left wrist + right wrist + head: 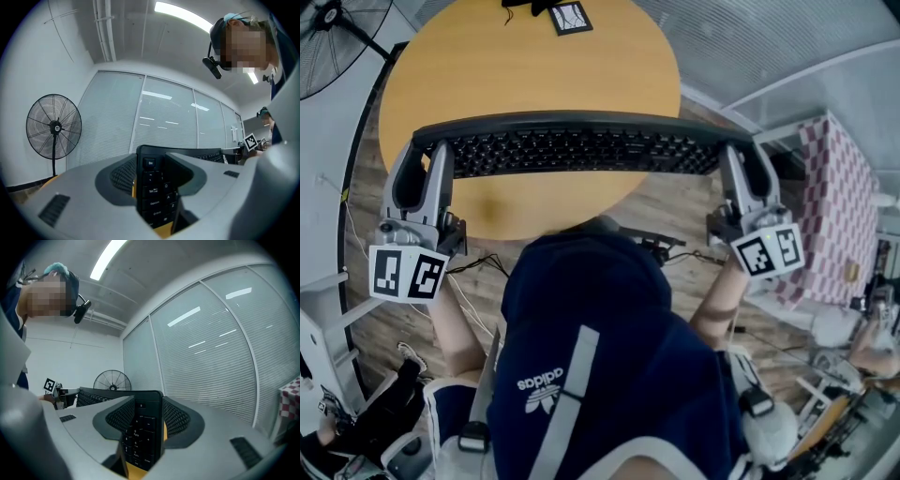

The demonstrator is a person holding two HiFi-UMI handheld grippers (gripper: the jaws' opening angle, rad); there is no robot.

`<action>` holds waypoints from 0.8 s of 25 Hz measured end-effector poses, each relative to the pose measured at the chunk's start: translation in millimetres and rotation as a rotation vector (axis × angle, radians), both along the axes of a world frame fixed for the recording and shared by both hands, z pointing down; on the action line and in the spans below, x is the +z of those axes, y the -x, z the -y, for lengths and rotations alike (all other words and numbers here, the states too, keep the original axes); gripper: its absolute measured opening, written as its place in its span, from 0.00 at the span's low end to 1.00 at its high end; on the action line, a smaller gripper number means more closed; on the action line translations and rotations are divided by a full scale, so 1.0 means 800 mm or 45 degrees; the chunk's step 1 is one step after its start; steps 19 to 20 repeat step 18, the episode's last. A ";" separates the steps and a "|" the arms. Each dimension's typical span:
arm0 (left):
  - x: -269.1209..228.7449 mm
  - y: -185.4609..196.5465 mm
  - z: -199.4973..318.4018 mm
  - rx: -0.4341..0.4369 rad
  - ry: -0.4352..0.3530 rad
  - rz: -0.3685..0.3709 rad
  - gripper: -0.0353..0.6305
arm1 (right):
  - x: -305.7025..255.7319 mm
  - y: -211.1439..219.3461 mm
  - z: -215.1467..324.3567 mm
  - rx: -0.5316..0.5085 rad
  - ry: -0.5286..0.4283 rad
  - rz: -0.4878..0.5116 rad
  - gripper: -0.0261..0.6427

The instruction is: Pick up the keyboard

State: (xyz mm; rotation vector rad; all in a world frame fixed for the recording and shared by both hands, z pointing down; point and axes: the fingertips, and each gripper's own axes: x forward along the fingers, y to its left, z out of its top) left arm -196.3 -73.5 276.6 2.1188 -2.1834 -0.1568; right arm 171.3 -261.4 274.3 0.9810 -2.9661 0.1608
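Left gripper (151, 194) clamped on the left end of a black computer keyboard (581, 150), its two grey jaws pressed to either face of the board just beside the key marked "Esc"; below that key, legends that look like "Tab" and "Shift" run down between the jaws, too small to be sure of; right gripper (140, 430) likewise clenched on the keyboard's right end, over the number-pad keys, with "Enter" readable on the lowest key; each gripper carries a white cube with black square markers, the left cube (408, 272) and the right cube (766, 248) both turned toward the head camera.

The keyboard stretches level between the two grippers, keys facing the person, along the near side of a round yellow-topped table (534, 66); its right end reaches out past the table's rim, above wood-plank floor (675, 202); whether its underside touches the tabletop cannot be told.

The person wears a navy top (609, 356) with a white "adidas" logo and a pale stripe down the front; at the table's far edge lie a small black-framed marker card (570, 17) and some black cable (523, 7); a black pedestal fan (54, 129) stands to the left by a glass wall with lowered blinds (164, 126); a red-and-white checked cloth (839, 206) covers furniture to the right; a strip light (183, 14) glows overhead.
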 end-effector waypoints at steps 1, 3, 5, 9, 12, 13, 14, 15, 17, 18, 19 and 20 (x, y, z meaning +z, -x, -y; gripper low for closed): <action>-0.002 0.002 0.000 0.001 -0.001 0.001 0.33 | -0.002 0.001 -0.001 0.003 0.000 -0.003 0.30; -0.007 0.004 -0.002 0.004 -0.007 0.000 0.33 | -0.007 0.003 -0.003 0.011 -0.003 -0.007 0.30; -0.009 0.005 -0.002 0.005 -0.008 -0.002 0.33 | -0.011 0.003 -0.003 0.011 -0.006 -0.002 0.30; -0.010 0.003 -0.001 0.006 -0.006 -0.003 0.33 | -0.013 0.003 -0.003 0.008 -0.011 -0.002 0.30; -0.009 0.004 0.000 0.007 -0.002 -0.002 0.33 | -0.009 0.002 -0.003 0.013 -0.001 -0.005 0.30; -0.007 0.004 0.001 0.009 0.000 -0.002 0.33 | -0.007 0.002 -0.002 0.016 0.002 -0.008 0.30; -0.006 0.004 0.001 0.010 0.001 -0.002 0.33 | -0.005 0.001 -0.002 0.017 0.004 -0.008 0.30; -0.004 0.004 0.001 0.011 0.002 -0.002 0.33 | -0.004 0.001 -0.002 0.017 0.007 -0.005 0.30; -0.002 0.003 0.000 0.011 0.002 -0.003 0.33 | -0.002 0.000 -0.003 0.017 0.010 0.002 0.30; -0.001 0.002 -0.001 0.012 0.002 -0.004 0.33 | -0.001 -0.001 -0.003 0.017 0.011 0.004 0.30; -0.001 0.002 -0.001 0.012 0.002 -0.004 0.33 | -0.001 -0.001 -0.003 0.017 0.011 0.004 0.30; -0.001 0.002 -0.001 0.012 0.002 -0.004 0.33 | -0.001 -0.001 -0.003 0.017 0.011 0.004 0.30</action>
